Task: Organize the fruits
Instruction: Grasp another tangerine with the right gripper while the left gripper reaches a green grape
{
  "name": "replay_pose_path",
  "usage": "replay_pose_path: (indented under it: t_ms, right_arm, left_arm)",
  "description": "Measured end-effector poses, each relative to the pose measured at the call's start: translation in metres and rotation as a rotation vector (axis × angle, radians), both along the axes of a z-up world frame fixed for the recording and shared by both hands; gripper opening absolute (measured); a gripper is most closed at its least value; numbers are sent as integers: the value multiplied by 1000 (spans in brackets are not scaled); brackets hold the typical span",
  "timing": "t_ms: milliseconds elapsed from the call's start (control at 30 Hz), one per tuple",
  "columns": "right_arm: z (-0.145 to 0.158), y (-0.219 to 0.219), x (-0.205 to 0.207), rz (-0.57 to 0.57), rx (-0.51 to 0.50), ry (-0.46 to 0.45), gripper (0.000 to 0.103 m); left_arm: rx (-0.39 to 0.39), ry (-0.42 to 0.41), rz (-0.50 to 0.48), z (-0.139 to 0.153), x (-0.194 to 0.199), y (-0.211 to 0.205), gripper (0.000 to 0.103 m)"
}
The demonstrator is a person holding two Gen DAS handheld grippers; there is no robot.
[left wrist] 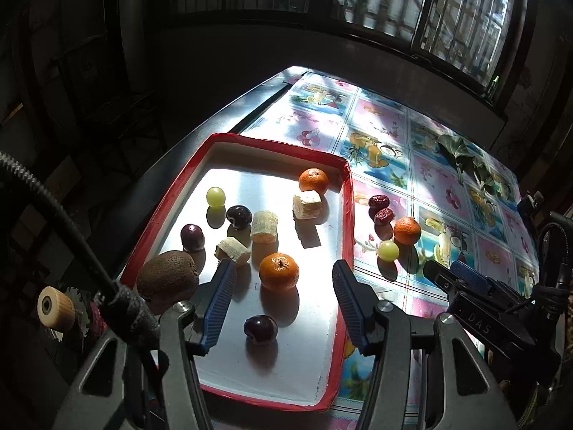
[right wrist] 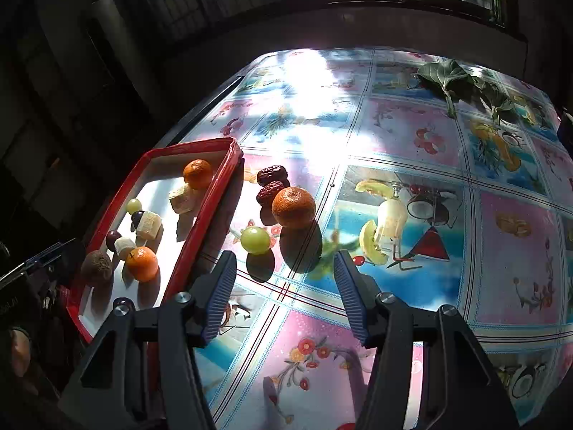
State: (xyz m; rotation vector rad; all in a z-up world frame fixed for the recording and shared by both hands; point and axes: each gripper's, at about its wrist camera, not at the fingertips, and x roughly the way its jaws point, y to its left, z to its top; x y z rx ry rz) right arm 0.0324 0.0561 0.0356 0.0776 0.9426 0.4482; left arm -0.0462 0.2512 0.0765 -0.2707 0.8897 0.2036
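A red-rimmed white tray (left wrist: 349, 222) (right wrist: 200, 222) holds two oranges (left wrist: 279, 272), a kiwi (left wrist: 167, 279), a green grape (left wrist: 216, 196), dark cherries (left wrist: 260, 329) and pale banana pieces (left wrist: 264, 226). My left gripper (left wrist: 283, 279) hovers open over the tray's near half; the orange sits just beyond its fingertips and nothing is between them. On the tablecloth right of the tray lie an orange (right wrist: 293, 207), a green grape (right wrist: 255, 239) and two red dates (right wrist: 272, 175). My right gripper (right wrist: 284, 272) stands open just short of that grape and orange, holding nothing.
The table wears a glossy fruit-print cloth (right wrist: 394, 136) with strong sun glare. Green leaves (right wrist: 454, 80) lie at the far right. The right gripper's body (left wrist: 476, 294) shows at the right of the left wrist view. Dark wall and barred windows stand behind the table.
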Motion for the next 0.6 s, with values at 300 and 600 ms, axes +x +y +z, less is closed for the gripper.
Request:
replay_pose_path:
  t_ms: [300,600]
  right_arm:
    - [-19,6,34,-13,-24,17,58]
    - [-27,11,67,48,32,66,39]
  left_arm:
    - [-54,6,-75,-4,5,-23,56]
    - [-36,42,-188,-14,36,-66,56]
